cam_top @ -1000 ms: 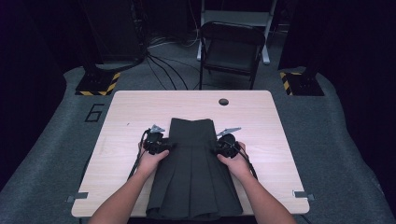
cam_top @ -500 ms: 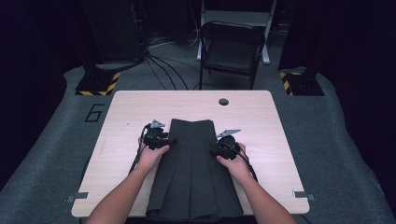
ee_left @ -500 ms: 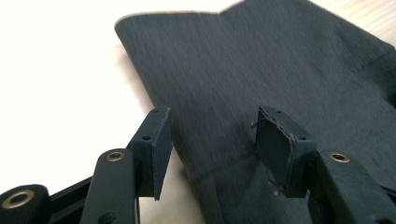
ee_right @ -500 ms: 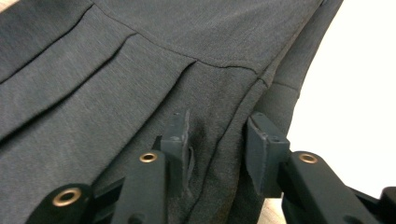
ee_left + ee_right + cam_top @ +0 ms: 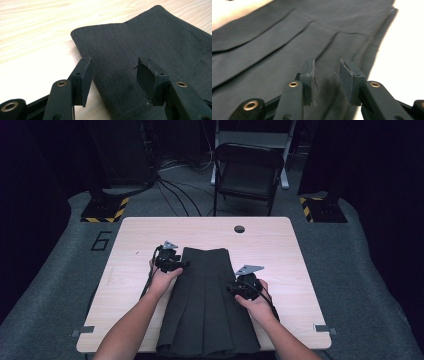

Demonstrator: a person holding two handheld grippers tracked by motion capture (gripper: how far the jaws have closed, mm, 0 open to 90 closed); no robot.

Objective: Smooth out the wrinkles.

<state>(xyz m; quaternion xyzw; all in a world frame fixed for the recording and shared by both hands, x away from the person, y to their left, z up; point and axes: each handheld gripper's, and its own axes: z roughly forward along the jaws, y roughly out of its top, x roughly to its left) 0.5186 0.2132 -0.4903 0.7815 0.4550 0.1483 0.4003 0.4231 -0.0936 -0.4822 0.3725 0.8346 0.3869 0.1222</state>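
A dark pleated skirt (image 5: pixel 205 305) is lying flat on the wooden table (image 5: pixel 280 250), its hem at the near edge. The left gripper (image 5: pixel 112 77) is hovering at the skirt's upper left corner — jaws parted, gripping nothing. The right gripper (image 5: pixel 326 80) is hanging over the right edge; its jaws — lately narrowing — are standing apart around no cloth.

A dark grey pleated skirt (image 5: pixel 207 307) lies flat in the lower middle of the high view, waistband toward the top, hem at the bottom edge. It widens downward, and long pleats run from below the waistband to the hem.
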